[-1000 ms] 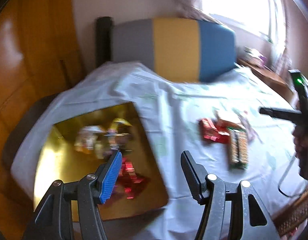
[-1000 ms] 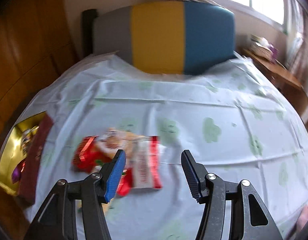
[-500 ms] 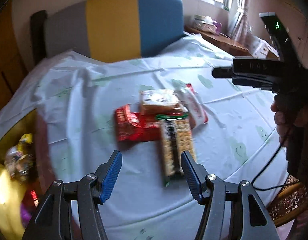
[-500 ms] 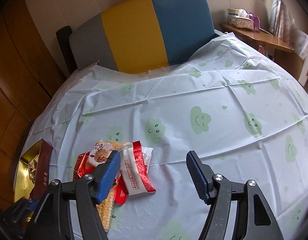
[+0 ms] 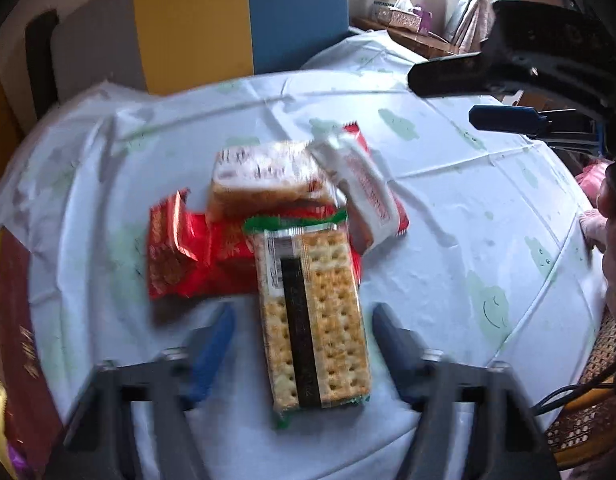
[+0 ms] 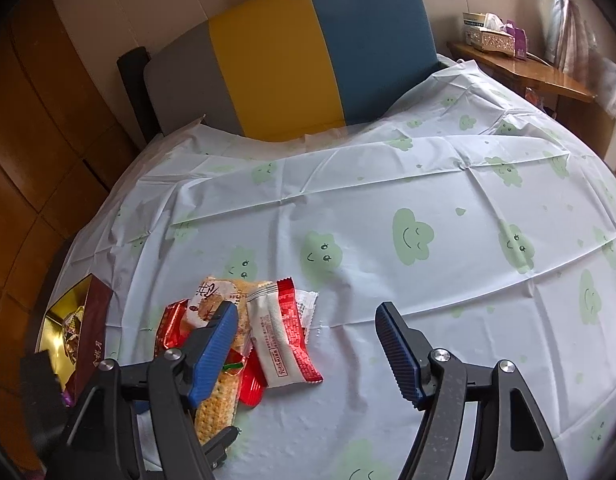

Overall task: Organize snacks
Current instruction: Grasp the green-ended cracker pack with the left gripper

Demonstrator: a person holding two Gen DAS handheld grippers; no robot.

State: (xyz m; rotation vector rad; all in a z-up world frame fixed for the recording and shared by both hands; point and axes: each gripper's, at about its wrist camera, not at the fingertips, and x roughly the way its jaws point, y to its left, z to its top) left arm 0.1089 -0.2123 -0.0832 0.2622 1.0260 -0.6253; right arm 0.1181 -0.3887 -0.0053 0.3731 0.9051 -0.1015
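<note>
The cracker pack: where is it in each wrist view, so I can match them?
Left wrist: cracker pack lies at lower centre, between the open fingers of the left gripper.
Right wrist: cracker pack is at lower left, mostly hidden behind the blue pad of the open right gripper.
Shared landmark: the red-and-white wrapper just beyond the pack.

We record a bed (image 6: 387,200) covered by a pale sheet (image 5: 447,280) printed with green smiling clouds and creased in straight fold lines. Directly on the sheet lies a cluster of snack packets: a cracker pack (image 5: 313,320), a red foil packet (image 5: 180,248), a red-and-white sachet (image 6: 282,336) and a tan biscuit packet (image 5: 264,178), overlapping one another. At the sheet's left edge sits a maroon box (image 6: 90,336) with a gold interior.
</note>
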